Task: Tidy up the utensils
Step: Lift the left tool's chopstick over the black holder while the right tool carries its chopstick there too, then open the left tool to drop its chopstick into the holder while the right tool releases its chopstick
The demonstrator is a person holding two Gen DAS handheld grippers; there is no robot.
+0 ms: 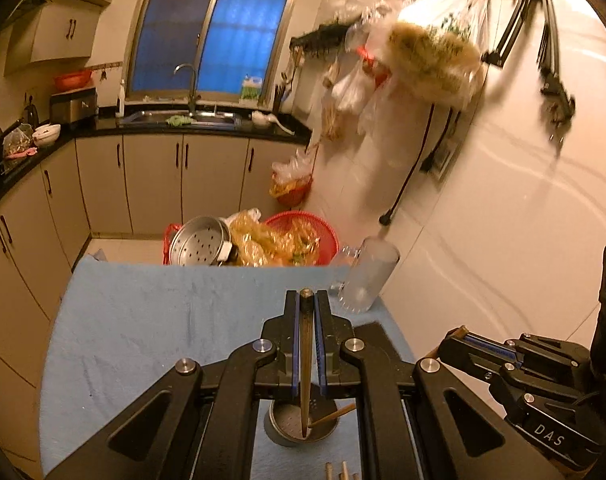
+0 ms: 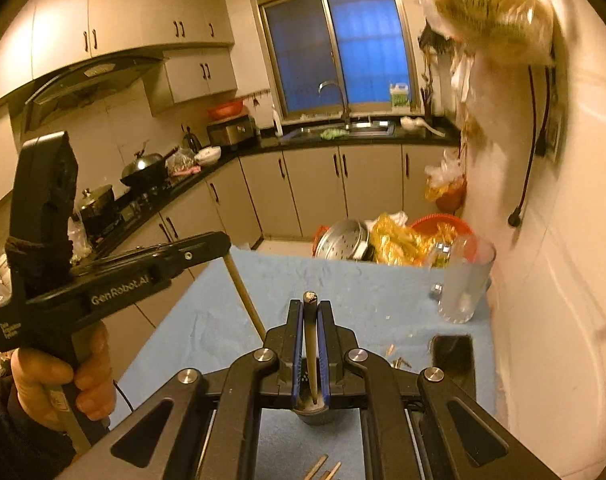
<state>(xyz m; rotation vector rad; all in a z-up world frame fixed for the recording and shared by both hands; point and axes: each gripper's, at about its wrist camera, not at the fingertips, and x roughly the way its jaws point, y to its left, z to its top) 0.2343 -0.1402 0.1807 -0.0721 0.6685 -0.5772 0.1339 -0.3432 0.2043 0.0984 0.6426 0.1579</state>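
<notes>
My left gripper (image 1: 306,300) is shut on a brown chopstick (image 1: 305,360) whose lower tip reaches into the round metal utensil holder (image 1: 301,426) on the blue cloth. My right gripper (image 2: 310,306) is shut on a second chopstick (image 2: 312,356); its tip also stands in the holder (image 2: 312,410). In the left wrist view the right gripper (image 1: 457,336) shows at the right, its chopstick (image 1: 333,414) slanting into the holder. In the right wrist view the left gripper's body (image 2: 115,276) shows at the left with its chopstick (image 2: 245,296) slanting down. Loose chopsticks (image 2: 321,468) lie near the front edge.
A clear glass mug (image 1: 365,280) stands at the table's far right by the white wall. A black phone (image 2: 453,356) lies on the blue cloth (image 1: 163,320). Beyond the table are a perforated steel steamer (image 1: 201,242) and a red basket (image 1: 327,236) with plastic bags.
</notes>
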